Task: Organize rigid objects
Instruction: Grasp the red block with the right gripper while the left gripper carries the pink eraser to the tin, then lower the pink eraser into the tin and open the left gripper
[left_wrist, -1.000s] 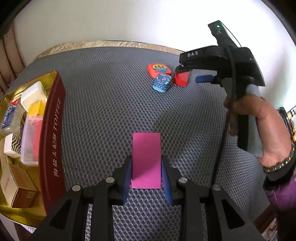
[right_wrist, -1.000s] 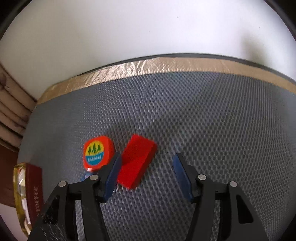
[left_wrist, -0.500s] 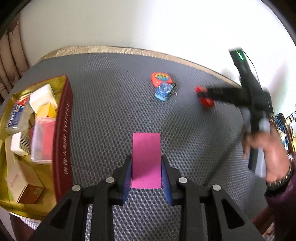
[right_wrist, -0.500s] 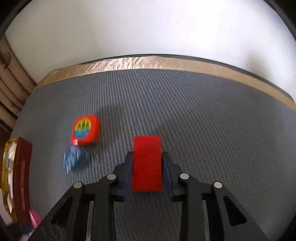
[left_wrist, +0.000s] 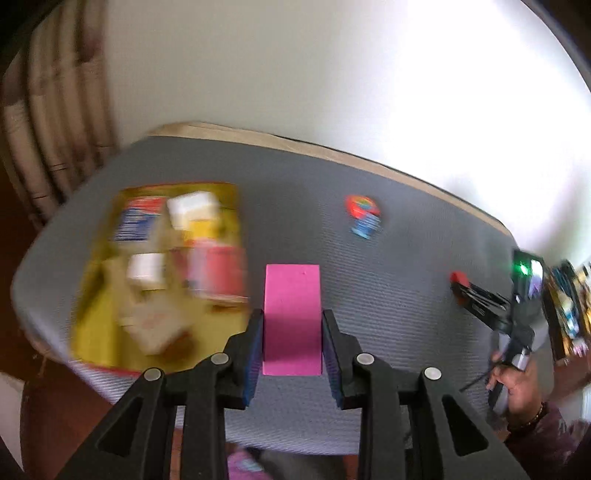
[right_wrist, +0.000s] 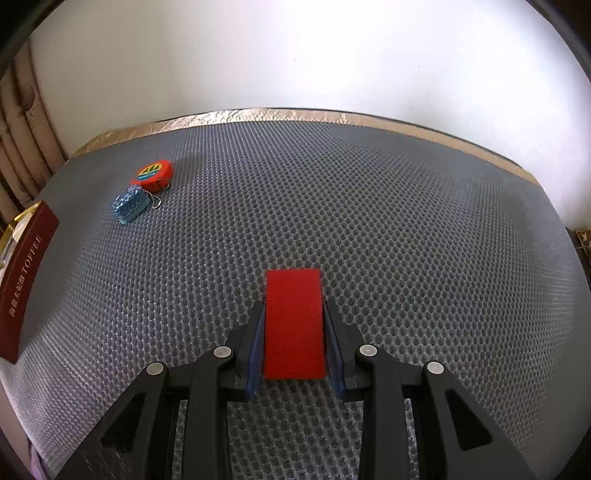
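The left gripper (left_wrist: 291, 343) clamps a pink block (left_wrist: 291, 314) above the tabletop (left_wrist: 406, 314), near the crowded gold tin (left_wrist: 96, 325); the right gripper (right_wrist: 294, 339) pinches a red block (right_wrist: 294, 321). Dropping the pink block onto the packed boxes could leave it tilted or sliding out.

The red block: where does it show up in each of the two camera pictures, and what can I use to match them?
Left wrist view: the red block is small at the far right, at the tip of the right gripper.
Right wrist view: the red block fills the lower centre, clamped.
Shared landmark: the round red tape measure beside the blue case.
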